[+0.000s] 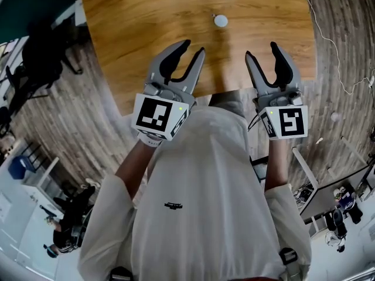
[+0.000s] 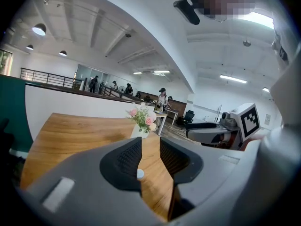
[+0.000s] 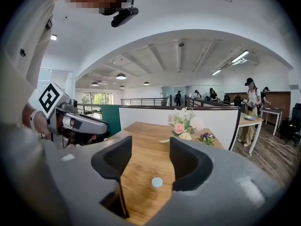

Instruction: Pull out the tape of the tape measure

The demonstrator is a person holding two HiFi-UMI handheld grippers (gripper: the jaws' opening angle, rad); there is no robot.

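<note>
We see the tape measure (image 1: 220, 20), a small round white disc, lying flat on the smooth, wood-grained table (image 1: 135, 34) near the top centre of the head view, well apart from both grippers. Our left gripper (image 1: 194, 47) holds its ribbed black pads (image 2: 124, 161) narrowly apart with nothing between them. Our right gripper (image 1: 261, 50) gapes wider, also empty.

Your tape measure (image 1: 220, 20) is a small, round, pale disc lying flat on the wooden desk (image 1: 146, 34), alone, its tape not pulled out.
</note>
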